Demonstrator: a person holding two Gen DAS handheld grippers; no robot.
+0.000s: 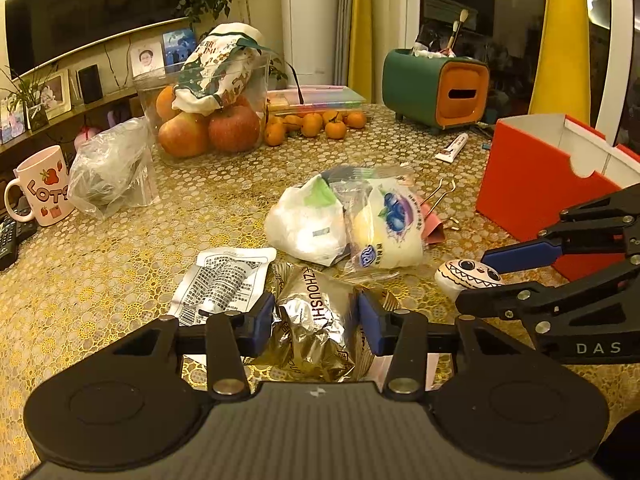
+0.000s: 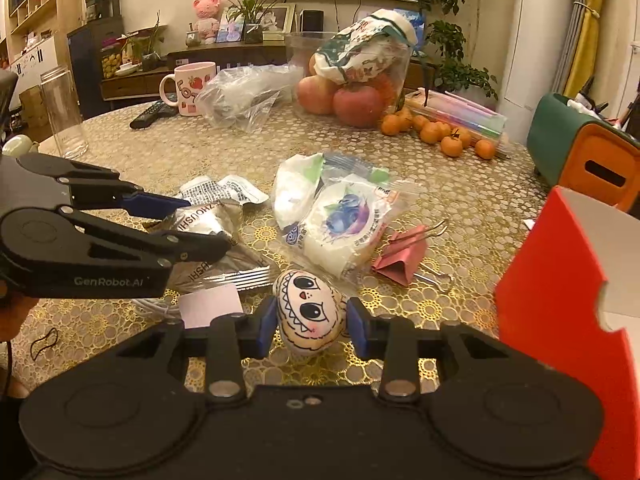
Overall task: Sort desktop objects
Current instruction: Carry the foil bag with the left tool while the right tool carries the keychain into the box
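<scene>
Gripping: left tongs [image 1: 316, 320] — one foil packet [image 1: 316, 316]; right tongs [image 2: 312, 326] — one painted egg [image 2: 308, 312]

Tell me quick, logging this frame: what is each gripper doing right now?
Left gripper: closed on the silver foil packet.
Right gripper: fingers around the painted face toy; firm contact cannot be told.

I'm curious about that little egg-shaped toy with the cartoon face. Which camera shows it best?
The right wrist view: the cartoon-face toy sits close and centred between the right gripper fingers, its whole face visible. In the left wrist view, the toy appears small at the side, partly hidden behind that gripper's finger.
</scene>
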